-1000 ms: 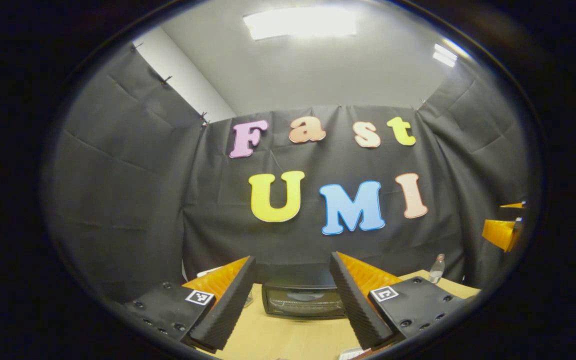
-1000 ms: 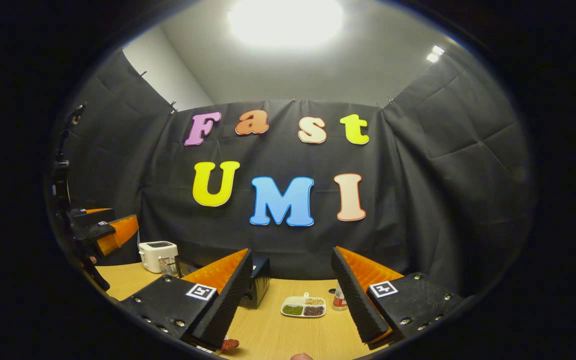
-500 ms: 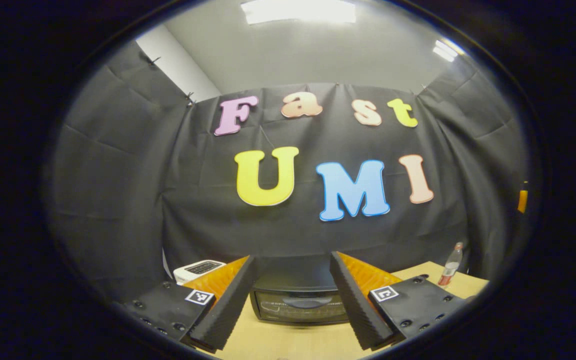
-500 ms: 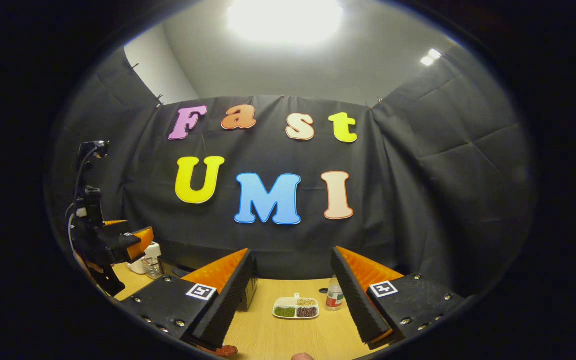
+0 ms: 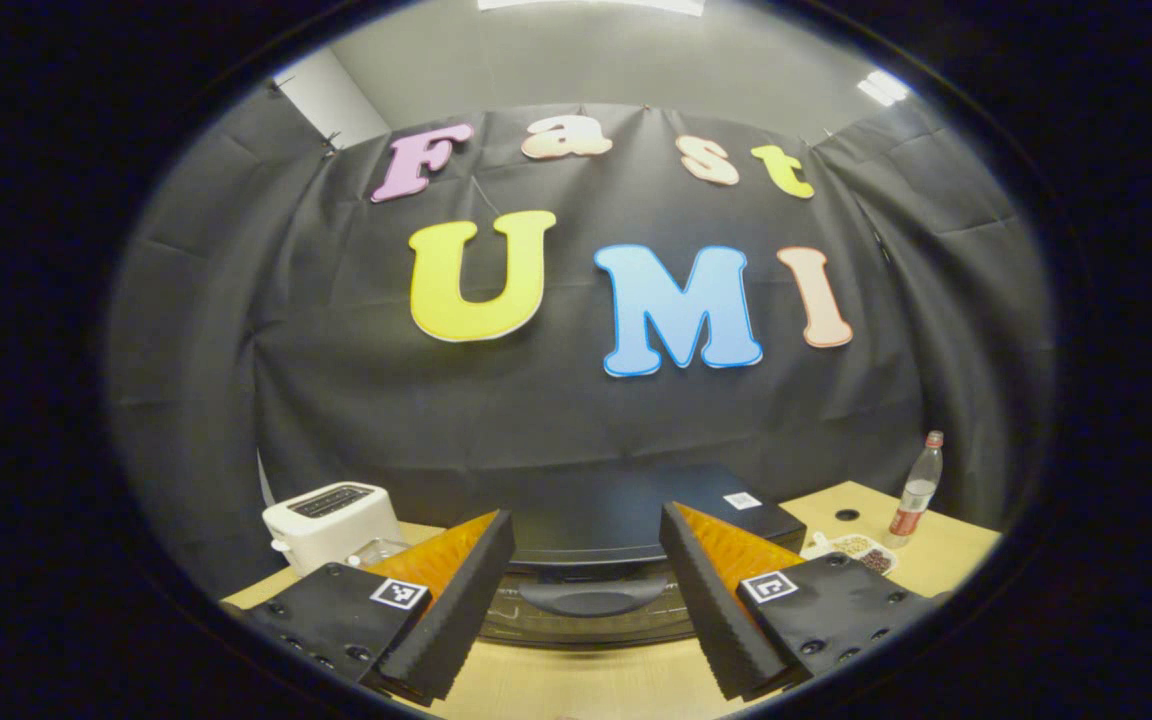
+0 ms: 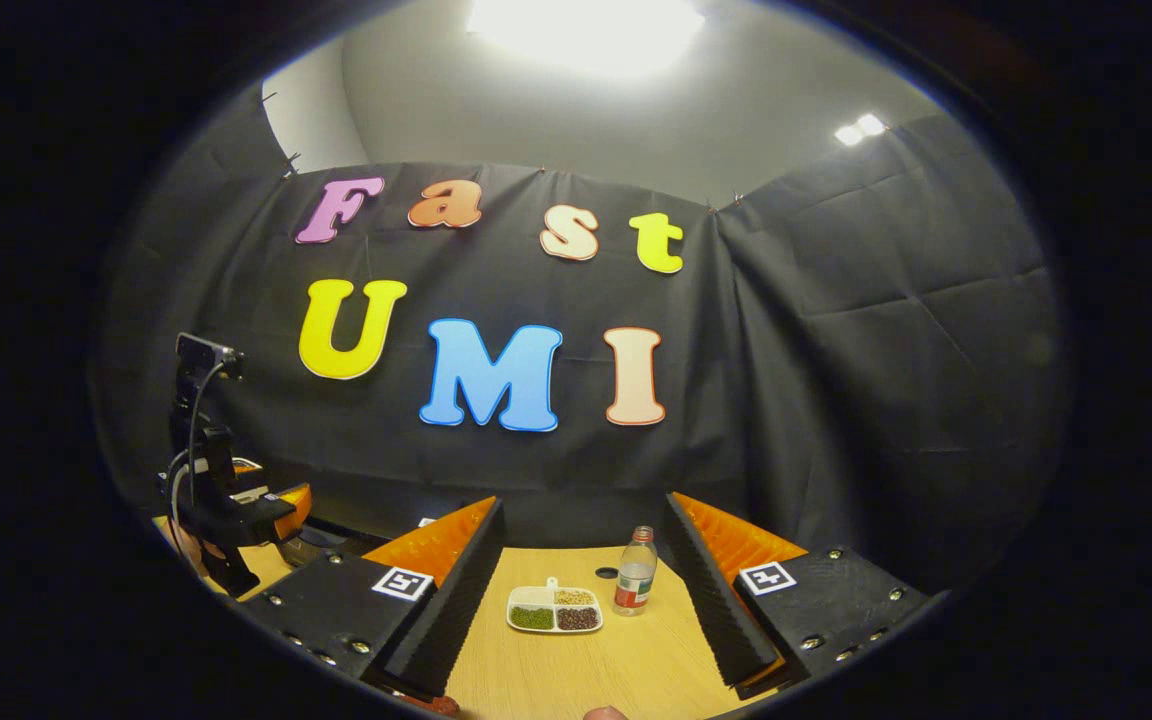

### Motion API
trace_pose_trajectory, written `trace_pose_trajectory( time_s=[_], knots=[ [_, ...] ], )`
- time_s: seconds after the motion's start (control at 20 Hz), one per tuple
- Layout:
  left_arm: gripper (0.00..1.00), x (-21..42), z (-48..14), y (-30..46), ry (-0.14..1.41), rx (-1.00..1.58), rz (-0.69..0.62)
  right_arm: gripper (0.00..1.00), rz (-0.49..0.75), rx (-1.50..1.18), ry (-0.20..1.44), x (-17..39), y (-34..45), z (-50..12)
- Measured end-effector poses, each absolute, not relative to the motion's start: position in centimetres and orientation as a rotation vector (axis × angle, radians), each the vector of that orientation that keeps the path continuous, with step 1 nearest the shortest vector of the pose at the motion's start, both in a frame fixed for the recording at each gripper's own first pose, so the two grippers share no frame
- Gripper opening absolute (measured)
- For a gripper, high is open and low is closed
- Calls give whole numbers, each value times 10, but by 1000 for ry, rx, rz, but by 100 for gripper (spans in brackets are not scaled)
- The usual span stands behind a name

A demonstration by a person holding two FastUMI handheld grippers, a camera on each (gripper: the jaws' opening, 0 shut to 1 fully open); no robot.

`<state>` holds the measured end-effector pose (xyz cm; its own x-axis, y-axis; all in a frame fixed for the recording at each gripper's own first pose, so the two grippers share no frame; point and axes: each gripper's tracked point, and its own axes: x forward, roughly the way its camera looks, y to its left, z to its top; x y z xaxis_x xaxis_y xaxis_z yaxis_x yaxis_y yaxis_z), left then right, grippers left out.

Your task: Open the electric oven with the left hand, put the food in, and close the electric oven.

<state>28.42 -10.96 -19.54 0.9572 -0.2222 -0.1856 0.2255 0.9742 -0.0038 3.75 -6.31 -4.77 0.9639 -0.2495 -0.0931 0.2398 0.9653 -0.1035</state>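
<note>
The black electric oven (image 5: pixel 626 510) stands shut on the wooden table, straight ahead in the left gripper view. Its door handle (image 5: pixel 591 597) sits between the fingers of my left gripper (image 5: pixel 586 640), a short way beyond the tips. That gripper is open and holds nothing. In the right gripper view my right gripper (image 6: pixel 586 640) is open too, hovering over the table. The left gripper (image 6: pixel 261 505) appears at the far left there, held by a hand. A reddish piece of food (image 6: pixel 436 705) peeks out at the bottom edge, under the right gripper's left finger.
A white toaster (image 5: pixel 331 518) stands left of the oven. To its right are a divided snack tray (image 6: pixel 554 610), a plastic bottle (image 6: pixel 634 584) and a loose cap (image 6: pixel 606 573). The wooden table (image 6: pixel 576 665) runs between the right gripper's fingers.
The left gripper has moved in toward the oven, which now looms larger with its handle between the fingers. The right gripper view has shifted, with tray and bottle now centred.
</note>
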Motion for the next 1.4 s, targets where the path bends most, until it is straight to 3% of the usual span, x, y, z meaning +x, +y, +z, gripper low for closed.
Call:
trace_pose_trajectory(
  time_s=[0.1,0.5,0.7,1.4],
  knots=[
    [100,296,-216,-119,216,37,-249,95,-273,-97,129,37,-64,-52],
    [100,314,-276,-126,307,62,-247,95,-329,-140,143,26,-74,-45],
    [100,312,-276,-125,293,5,-234,95,-317,-158,155,26,-72,-47],
    [100,225,-301,-109,357,12,-226,96,-191,-148,161,-2,-49,-50]
  ],
)
